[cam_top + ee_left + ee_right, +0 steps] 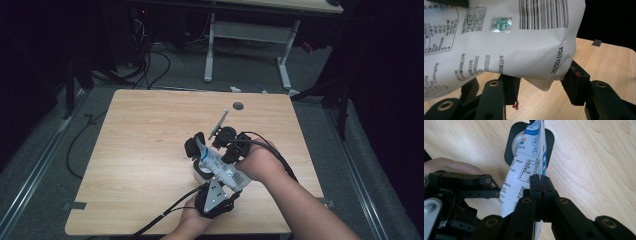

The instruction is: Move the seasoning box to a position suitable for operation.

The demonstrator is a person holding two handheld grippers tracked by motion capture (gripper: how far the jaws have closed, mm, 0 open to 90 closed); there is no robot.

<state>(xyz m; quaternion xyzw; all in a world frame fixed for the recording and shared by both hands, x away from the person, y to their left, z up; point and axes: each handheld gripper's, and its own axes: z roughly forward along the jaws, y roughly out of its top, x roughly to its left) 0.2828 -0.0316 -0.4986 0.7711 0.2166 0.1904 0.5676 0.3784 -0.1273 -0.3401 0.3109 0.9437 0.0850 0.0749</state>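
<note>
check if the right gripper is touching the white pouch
Touching. In the right gripper view, the right gripper has its two jaws pressed together on the edge of the white pouch, with no gap visible.

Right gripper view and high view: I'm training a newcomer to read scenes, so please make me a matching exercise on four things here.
Things:
1. pouch
2. right gripper
3. black base with a round silver disc
4. round hole

Descriptions:
A. near the far edge of the table
B. shut on the pouch's edge
C. white, with blue print and a barcode
D. lying on the table, partly hidden by the pouch

Pairs: 1-C, 2-B, 3-D, 4-A
</note>
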